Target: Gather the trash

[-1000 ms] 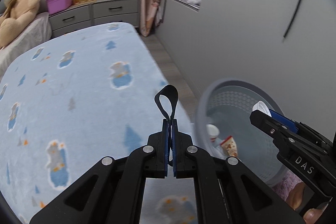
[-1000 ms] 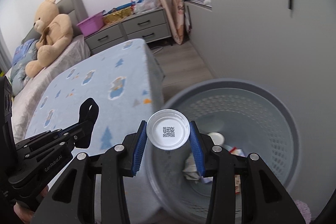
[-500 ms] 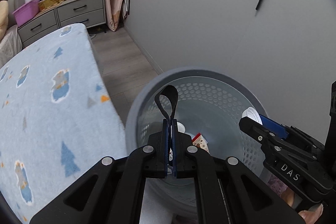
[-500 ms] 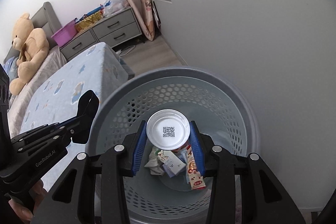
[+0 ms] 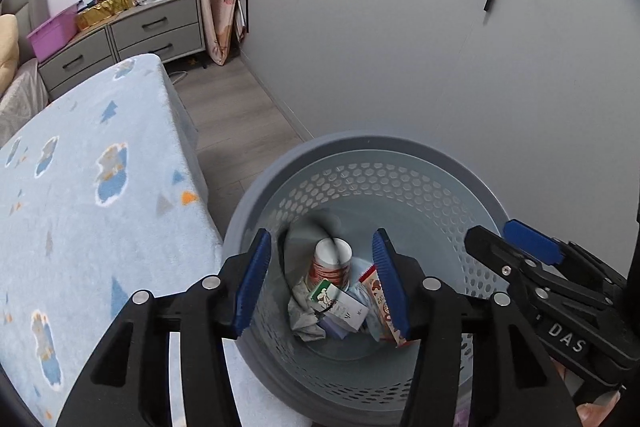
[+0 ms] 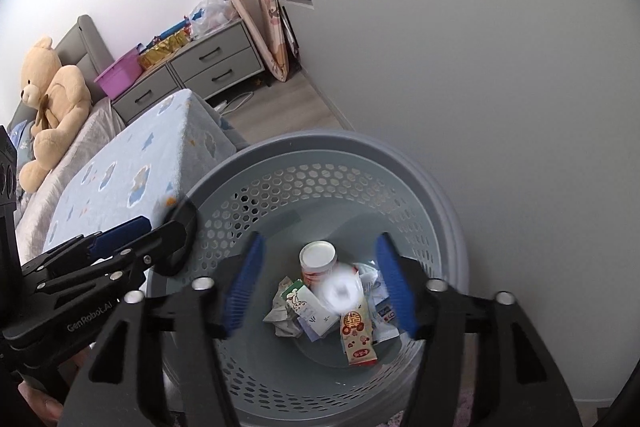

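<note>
A grey perforated trash basket (image 5: 400,155) (image 6: 436,187) stands on the floor beside the bed and holds a cup, cartons, wrappers and crumpled paper. My left gripper (image 5: 322,281) is open above the basket; a blurred black strap (image 5: 320,227) falls between its fingers. My right gripper (image 6: 318,283) is open above the basket; a blurred white round lid (image 6: 343,291) drops below it onto the trash. Each gripper shows in the other's view, the right one (image 5: 520,247) at the basket's right rim and the left one (image 6: 132,239) at its left rim.
A bed with a light blue patterned blanket (image 5: 80,195) lies left of the basket. A grey wall (image 5: 440,47) rises right behind it. Grey drawers (image 6: 216,63) with clutter and a teddy bear (image 6: 52,99) sit further back. Wooden floor runs between bed and wall.
Both grippers opened over the basket. The left one let go of the black strap, the right one let go of the white lid; both items are falling in.
</note>
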Available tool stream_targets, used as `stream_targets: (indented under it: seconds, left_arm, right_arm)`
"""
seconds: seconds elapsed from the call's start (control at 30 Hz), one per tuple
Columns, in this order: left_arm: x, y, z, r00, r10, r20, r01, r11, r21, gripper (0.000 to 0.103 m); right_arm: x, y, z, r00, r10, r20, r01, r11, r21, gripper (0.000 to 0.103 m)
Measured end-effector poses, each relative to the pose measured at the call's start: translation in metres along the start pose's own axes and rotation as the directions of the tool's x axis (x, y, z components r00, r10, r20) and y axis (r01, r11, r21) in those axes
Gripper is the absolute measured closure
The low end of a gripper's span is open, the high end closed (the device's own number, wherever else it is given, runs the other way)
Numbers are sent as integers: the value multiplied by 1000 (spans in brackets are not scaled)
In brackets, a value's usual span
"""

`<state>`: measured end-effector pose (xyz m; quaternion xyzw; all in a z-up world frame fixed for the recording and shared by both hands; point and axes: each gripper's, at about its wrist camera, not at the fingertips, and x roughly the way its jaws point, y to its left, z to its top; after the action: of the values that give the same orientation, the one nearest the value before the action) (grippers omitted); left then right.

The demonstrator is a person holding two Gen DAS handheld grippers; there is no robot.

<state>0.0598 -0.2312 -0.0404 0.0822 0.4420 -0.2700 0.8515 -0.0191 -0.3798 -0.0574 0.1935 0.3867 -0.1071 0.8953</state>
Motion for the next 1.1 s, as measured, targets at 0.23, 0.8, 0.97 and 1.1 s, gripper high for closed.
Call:
stream_targets:
  seconds: [0.23,0.8,0.97,1.1]
  left_arm:
    - [-6,4,0,999,35,8,-35,999,-10,43]
    - [-21,6,-2,996,85,38,-84,996,-28,31]
    - [-24,7,-2,994,99,43,-97,995,-29,28]
    - [-26,7,-3,993,107,46,-106,994,-30,25]
  right_arm:
    - [-1,2,1,1000,1,-3,-1,1000,-4,40]
    - [-11,3,-7,1000,-11,10,11,1000,-9,27]
    - [-15,1,-7,1000,-15,13,15,1000,-3,23]
    - [-18,1,-8,1000,-17,18,17,1000,-4,21]
